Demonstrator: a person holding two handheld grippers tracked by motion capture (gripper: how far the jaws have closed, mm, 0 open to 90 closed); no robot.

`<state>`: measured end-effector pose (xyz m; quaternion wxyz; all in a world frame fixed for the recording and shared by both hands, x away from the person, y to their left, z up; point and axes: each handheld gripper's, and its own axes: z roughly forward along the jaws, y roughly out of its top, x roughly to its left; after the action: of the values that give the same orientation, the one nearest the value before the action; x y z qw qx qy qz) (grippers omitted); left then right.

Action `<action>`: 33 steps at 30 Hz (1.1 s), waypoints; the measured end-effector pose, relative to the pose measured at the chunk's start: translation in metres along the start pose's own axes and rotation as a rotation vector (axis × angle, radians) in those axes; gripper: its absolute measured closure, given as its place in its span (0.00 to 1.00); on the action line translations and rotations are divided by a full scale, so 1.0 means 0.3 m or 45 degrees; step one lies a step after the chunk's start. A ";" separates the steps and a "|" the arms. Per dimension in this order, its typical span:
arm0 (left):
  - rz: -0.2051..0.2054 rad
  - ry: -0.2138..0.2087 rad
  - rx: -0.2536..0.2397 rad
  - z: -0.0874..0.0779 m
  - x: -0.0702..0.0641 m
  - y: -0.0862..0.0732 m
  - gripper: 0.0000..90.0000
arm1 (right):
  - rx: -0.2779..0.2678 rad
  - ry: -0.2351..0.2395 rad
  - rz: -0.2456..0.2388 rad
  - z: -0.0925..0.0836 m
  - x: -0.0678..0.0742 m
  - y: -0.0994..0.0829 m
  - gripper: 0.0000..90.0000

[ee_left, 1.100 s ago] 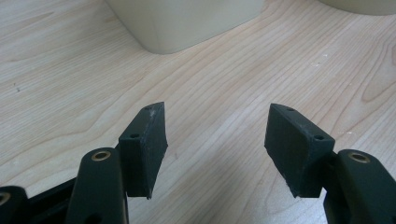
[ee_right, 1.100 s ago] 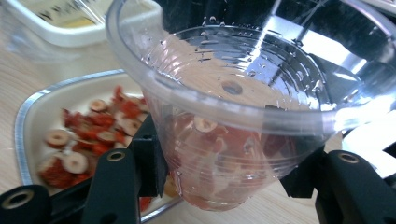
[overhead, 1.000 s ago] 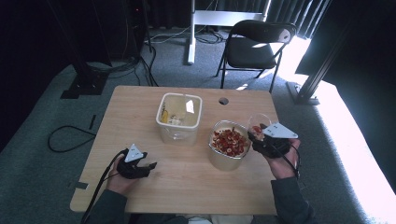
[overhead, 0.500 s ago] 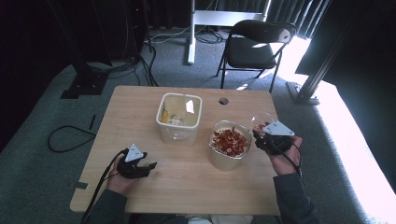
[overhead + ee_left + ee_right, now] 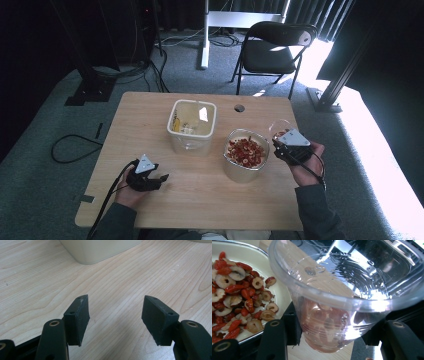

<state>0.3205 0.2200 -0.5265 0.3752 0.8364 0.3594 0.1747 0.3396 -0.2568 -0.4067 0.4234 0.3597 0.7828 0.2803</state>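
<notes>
Open tabletop at the frame's lower centre.
A square tub [image 5: 192, 125] and a bowl of dried fruit [image 5: 245, 154] block the middle; bare wood table [image 5: 210, 200] lies between both hands.

Grey carpet floor [image 5: 45, 165], black folding chair [image 5: 272, 47], dark curtains [image 5: 310, 12], sunlight at right

Left gripper [image 5: 161, 177] sits low over the table [image 5: 200, 200], jaws apart, the square tub [image 5: 192, 126] ahead of it. Right gripper [image 5: 278, 145] has the plastic cup [image 5: 347, 297] between its jaws. Bowl of dried fruit [image 5: 245, 154] sits just left of that cup, the tub farther left.
</notes>
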 end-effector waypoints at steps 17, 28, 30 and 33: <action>0.002 -0.002 0.005 0.003 0.000 0.001 0.44 | -0.002 0.003 -0.120 -0.025 -0.005 0.031 0.49; 0.006 -0.003 0.008 0.005 -0.002 0.001 0.44 | 0.070 -0.053 -0.278 -0.023 -0.003 0.042 0.49; 0.006 -0.003 0.011 0.005 -0.003 0.001 0.44 | 0.083 -0.066 -0.305 -0.023 -0.001 0.043 0.49; 0.008 -0.002 0.010 0.005 -0.005 0.001 0.44 | 0.108 -0.094 -0.360 -0.022 0.008 0.046 0.49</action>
<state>0.3205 0.2182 -0.5274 0.3715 0.8392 0.3572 0.1737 0.3374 -0.2478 -0.3944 0.4717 0.2734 0.8207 0.1709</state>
